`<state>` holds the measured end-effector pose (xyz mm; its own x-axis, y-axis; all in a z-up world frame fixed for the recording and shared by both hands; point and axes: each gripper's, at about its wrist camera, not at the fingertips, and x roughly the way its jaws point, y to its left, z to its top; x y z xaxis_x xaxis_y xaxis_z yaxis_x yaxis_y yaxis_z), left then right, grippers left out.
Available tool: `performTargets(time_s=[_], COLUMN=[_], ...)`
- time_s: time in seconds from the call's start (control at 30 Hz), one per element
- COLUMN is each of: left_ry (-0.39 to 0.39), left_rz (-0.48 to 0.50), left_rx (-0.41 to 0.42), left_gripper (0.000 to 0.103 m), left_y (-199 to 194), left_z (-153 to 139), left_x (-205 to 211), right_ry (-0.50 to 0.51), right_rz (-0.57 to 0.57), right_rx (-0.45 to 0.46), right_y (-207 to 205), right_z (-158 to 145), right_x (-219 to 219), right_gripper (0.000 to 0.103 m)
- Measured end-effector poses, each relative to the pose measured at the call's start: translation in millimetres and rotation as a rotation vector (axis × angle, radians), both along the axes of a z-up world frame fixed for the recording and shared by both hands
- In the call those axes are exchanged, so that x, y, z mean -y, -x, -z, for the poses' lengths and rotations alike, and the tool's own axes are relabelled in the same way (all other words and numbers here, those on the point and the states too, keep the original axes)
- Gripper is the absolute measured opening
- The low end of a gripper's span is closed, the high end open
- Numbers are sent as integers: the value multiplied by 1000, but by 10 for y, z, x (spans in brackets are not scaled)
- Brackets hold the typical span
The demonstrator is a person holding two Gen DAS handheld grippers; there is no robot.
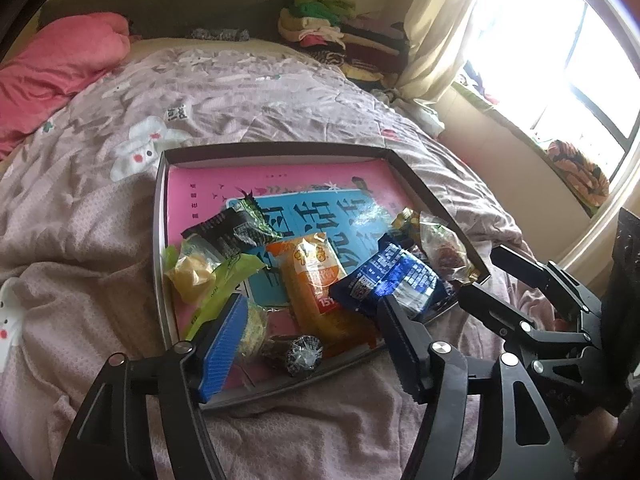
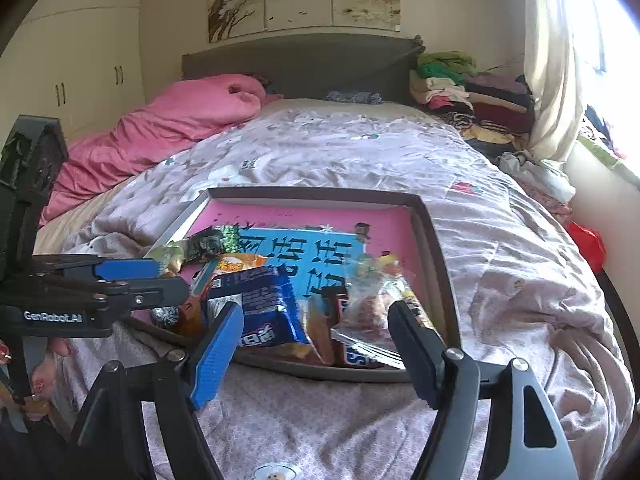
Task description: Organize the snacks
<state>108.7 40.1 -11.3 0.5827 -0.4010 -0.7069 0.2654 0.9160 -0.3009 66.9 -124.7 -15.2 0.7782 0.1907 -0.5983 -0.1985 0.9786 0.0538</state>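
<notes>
A shallow box tray with a pink and blue printed floor lies on the bed; it also shows in the right wrist view. Several snack packs lie in its near half: a blue cookie pack, an orange pack, a green-yellow pack, a dark pack, a clear-wrapped sweet and a small foil-wrapped piece. My left gripper is open and empty over the tray's near edge. My right gripper is open and empty just before the tray's near rim.
The bed is covered with a mauve patterned quilt. A pink duvet lies at the far left. Folded clothes are stacked by the headboard. A curtain and window are on the right. A red bag sits beside the bed.
</notes>
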Motion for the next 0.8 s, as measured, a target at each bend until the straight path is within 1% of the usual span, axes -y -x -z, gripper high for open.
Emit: performTargets(time_s=[0.1, 0.2, 0.33, 0.43, 0.6, 0.8], left_ry=[6, -1, 6, -6, -8, -33], left_rz=[-1, 1, -4, -18, -52, -84], left_rx=[19, 53, 79, 98, 84, 63], left_gripper=[75, 77, 79, 80, 81, 81], left_y=[63, 153, 258, 333, 424, 565], left_z=[-69, -166, -267, -329, -378, -400], left_x=[-10, -4, -12, -11, -30, 1], right_ry=[-11, -19, -28, -28, -27, -49], right_rz=[16, 30, 44, 43, 43, 35], right_rx=[8, 18, 29, 37, 50, 37], right_y=[31, 70, 121, 177, 274, 382], right_z=[-35, -79, -138, -190, -281, -351], right_x=[47, 86, 131, 146, 156, 165], right_gripper=[77, 80, 83, 86, 89, 94])
